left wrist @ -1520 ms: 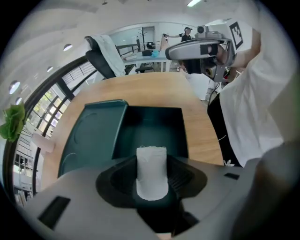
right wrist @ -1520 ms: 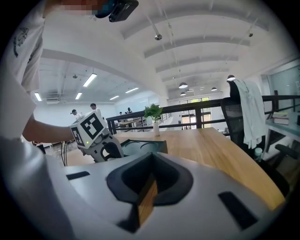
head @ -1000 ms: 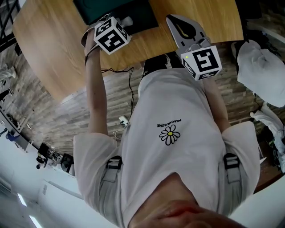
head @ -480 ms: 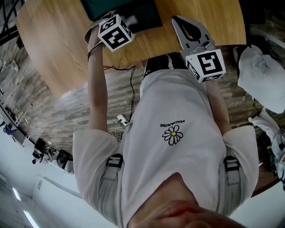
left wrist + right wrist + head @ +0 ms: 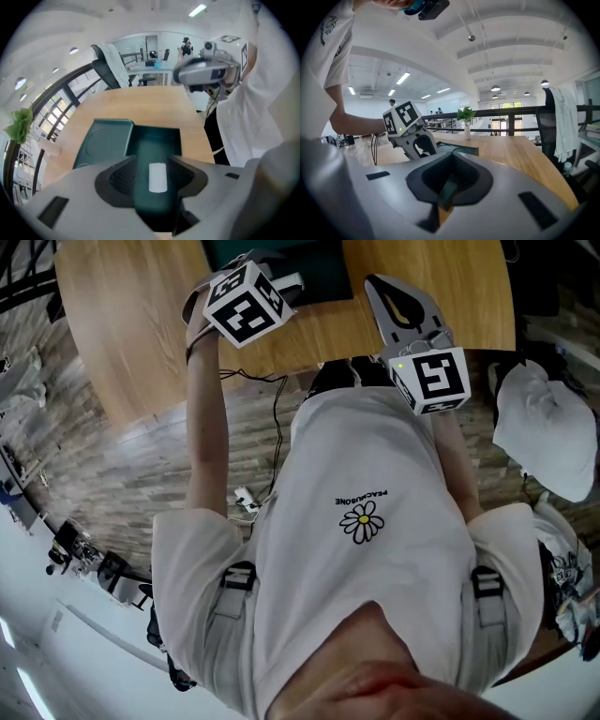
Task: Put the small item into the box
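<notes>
Above box (image 5: 155, 136), left gripper (image 5: 153, 161) — fingers (image 5: 118, 177) narrowing, empty

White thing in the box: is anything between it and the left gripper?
Nothing visible. On the left gripper the jaws, which just closed a little, stand wide apart and empty; the white thing lies below them in the open box, in plain sight.

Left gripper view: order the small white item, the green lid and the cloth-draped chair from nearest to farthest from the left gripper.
1. The small white item, straight below the open jaws, inside the green box.
2. The green lid, left of the box.
3. The cloth-draped chair, upper left, farthest back.
</notes>
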The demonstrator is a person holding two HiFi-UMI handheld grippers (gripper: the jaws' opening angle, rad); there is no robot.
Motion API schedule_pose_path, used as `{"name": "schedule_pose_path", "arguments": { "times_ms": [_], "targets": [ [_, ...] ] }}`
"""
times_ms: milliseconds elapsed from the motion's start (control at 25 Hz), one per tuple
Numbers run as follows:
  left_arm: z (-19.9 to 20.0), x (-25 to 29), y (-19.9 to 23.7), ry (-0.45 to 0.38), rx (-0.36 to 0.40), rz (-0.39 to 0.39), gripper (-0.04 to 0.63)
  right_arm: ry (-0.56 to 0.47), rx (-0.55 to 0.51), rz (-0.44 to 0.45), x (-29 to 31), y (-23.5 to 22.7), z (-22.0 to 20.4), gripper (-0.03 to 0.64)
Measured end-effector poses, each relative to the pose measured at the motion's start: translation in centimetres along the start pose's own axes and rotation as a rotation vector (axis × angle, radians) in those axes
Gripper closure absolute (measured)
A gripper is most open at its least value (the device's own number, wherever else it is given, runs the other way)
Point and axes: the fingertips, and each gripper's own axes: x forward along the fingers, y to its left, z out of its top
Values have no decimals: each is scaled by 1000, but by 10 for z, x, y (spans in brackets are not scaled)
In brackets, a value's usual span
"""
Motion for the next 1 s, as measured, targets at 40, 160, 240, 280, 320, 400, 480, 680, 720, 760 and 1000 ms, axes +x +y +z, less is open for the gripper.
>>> {"name": "schedule_pose_path", "arguments": {
  "times_ms": [40, 160, 240, 280, 320, 400, 480, 680, 720, 760, 1000],
  "targets": [
    [9, -12, 6, -47, -28, 28, 384, -19, -12, 12, 3, 3, 8, 611],
    [31, -57, 30, -176, -137, 178, 452, -80, -54, 53, 11, 14, 35, 611],
    [34, -91, 51, -218, -242, 375, 554, -112, -82, 81, 15, 26, 53, 611],
    [33, -108, 61, -228, -287, 476, 569, -130, -96, 99, 18, 33, 62, 611],
    [32, -127, 68, -241, -315, 560, 572, -152, -110, 119, 22, 40, 73, 611],
    [30, -164, 71, -305, -343, 668, 580, -198, -136, 149, 31, 50, 94, 611],
    [26, -196, 64, -403, -402, 715, 580, -234, -145, 164, 33, 62, 112, 611],
    [-5, -251, 30, -650, -636, 929, 580, -296, -107, 215, 30, 88, 133, 611],
    [-17, -260, 23, -691, -694, 1002, 580, -303, -102, 222, 31, 93, 135, 611],
    [-28, -266, 15, -730, -754, 1070, 580, -308, -102, 226, 32, 97, 137, 611],
    [-60, -287, -20, -859, -862, 1318, 581, -294, -106, 246, 42, 117, 135, 611]
  ]
}}
